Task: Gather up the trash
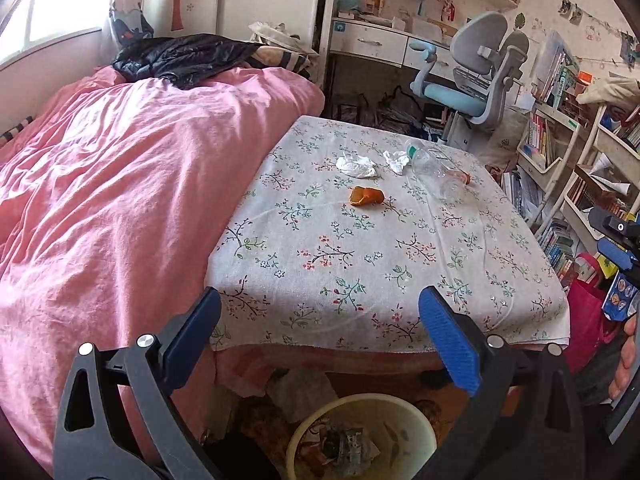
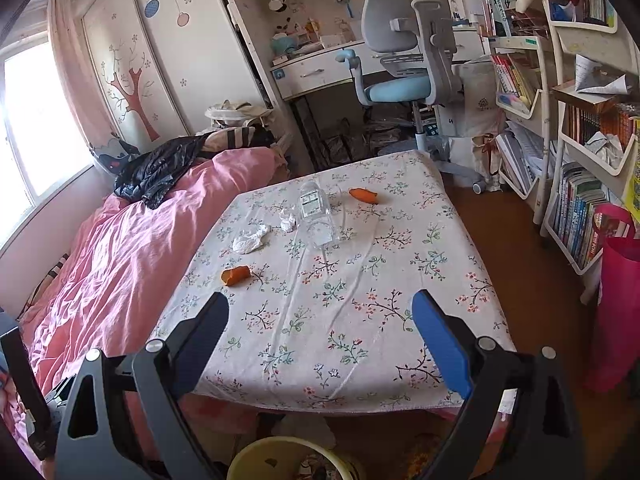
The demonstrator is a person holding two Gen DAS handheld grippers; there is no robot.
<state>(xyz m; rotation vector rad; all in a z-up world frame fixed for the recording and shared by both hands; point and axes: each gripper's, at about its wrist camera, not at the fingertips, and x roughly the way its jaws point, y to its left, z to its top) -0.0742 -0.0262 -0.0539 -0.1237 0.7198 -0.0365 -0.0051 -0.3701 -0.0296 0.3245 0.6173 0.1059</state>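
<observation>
- left gripper and right gripper: fingers wide apart, nothing in them
- clear bottle lies mid-table, its label too blurry to read
- tissue wads, orange peels near it
- bin bottom centre, below the table

Daylight from window, blown-out; fisheye-bent edges.

Floral-cloth table: two tissue wads, clear bottle, two orange peels.
</observation>
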